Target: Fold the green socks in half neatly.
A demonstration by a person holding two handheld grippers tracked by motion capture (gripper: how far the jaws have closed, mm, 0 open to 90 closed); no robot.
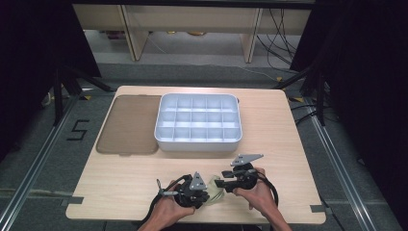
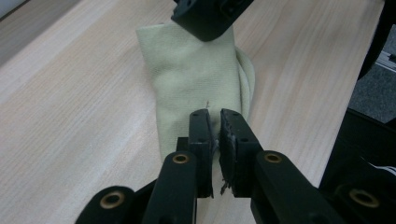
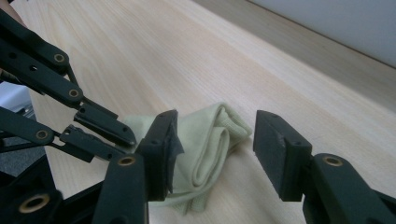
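A folded pale yellow-green cloth (image 2: 196, 79), lying near the table's (image 1: 120, 178) near edge, is pinched by the left gripper's (image 2: 214, 122) nearly closed jaws; the right gripper's (image 3: 215, 140) jaws are held apart around it.

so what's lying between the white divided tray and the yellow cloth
Nothing: in the high view only bare wooden table separates the tray from the cloth, which the left gripper pinches.
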